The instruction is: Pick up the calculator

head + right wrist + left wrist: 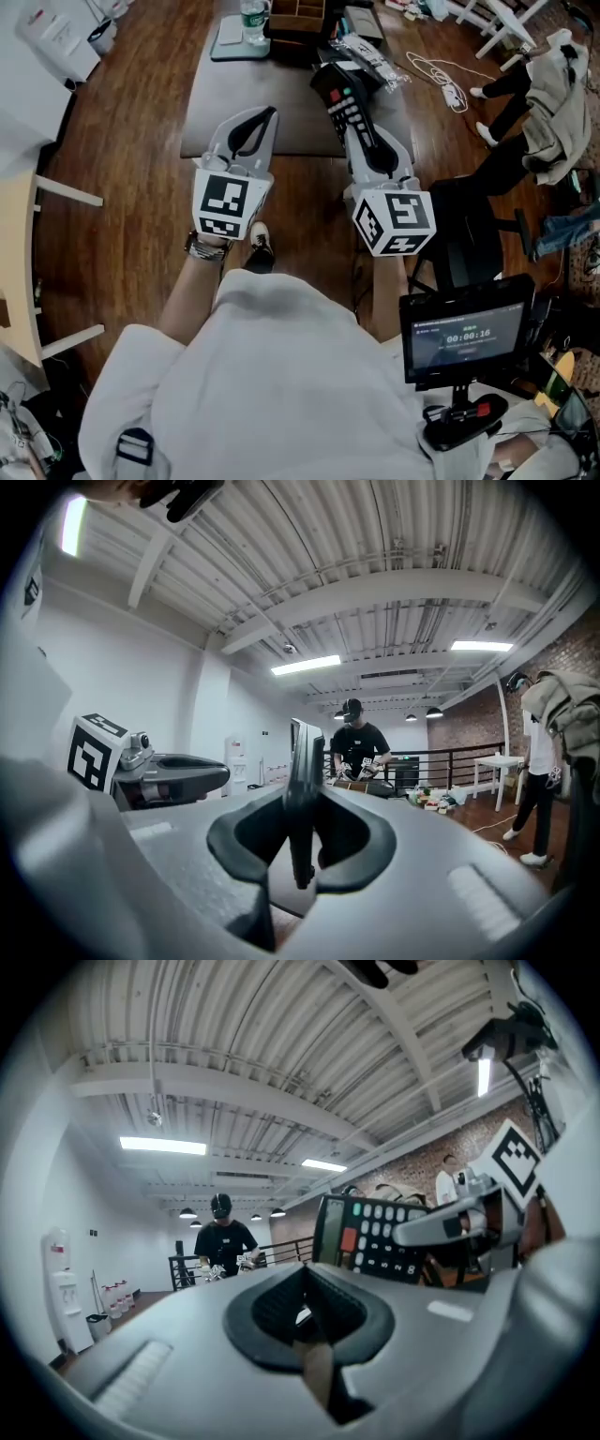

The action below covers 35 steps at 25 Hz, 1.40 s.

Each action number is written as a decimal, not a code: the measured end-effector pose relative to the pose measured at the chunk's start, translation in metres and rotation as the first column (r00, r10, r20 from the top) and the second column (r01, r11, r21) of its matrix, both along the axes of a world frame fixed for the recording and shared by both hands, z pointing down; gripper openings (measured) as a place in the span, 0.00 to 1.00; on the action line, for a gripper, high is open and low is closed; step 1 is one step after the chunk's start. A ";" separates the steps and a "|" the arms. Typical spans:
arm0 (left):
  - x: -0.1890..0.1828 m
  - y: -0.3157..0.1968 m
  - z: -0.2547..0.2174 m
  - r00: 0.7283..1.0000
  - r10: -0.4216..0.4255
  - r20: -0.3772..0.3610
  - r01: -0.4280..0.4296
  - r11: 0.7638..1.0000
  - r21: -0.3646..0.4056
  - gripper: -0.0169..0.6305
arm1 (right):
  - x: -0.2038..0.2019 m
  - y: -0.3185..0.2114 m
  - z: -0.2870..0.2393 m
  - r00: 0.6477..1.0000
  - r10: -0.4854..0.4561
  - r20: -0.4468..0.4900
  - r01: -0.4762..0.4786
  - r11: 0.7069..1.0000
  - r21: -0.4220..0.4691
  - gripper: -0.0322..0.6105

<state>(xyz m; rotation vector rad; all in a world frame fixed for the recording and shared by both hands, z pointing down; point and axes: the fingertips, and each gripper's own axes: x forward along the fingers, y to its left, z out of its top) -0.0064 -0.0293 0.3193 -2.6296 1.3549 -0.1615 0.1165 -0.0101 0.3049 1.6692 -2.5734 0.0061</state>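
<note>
In the middle of the head view we see the right gripper clamped on the calculator. The calculator stands on edge between its jaws and juts toward the upper centre, over the grey table. It is dark and slim, with pale keys, one red key, and what is probably a display. Left of it, the left gripper has its jaws together on nothing.

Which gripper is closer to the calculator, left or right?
Right. The right gripper is clamped on the calculator, holding it edge-on between its jaws. The left gripper is off to the side, shut and empty, not touching the calculator.
</note>
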 end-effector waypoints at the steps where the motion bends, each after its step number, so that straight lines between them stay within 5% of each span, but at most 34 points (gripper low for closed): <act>1: 0.003 0.011 -0.002 1.000 0.002 0.004 -0.002 1.000 0.006 0.03 | 0.002 0.010 0.000 1.000 -0.001 0.006 0.001 1.000 -0.004 0.15; 14: 0.032 0.152 0.003 0.999 0.001 0.046 -0.001 1.000 0.002 0.04 | 0.023 0.137 0.012 0.999 -0.032 0.015 0.033 0.998 -0.055 0.15; 35: 0.004 0.176 -0.027 0.998 0.031 0.056 -0.033 0.999 0.030 0.03 | -0.005 0.162 -0.013 0.998 0.028 0.062 -0.027 0.999 -0.016 0.15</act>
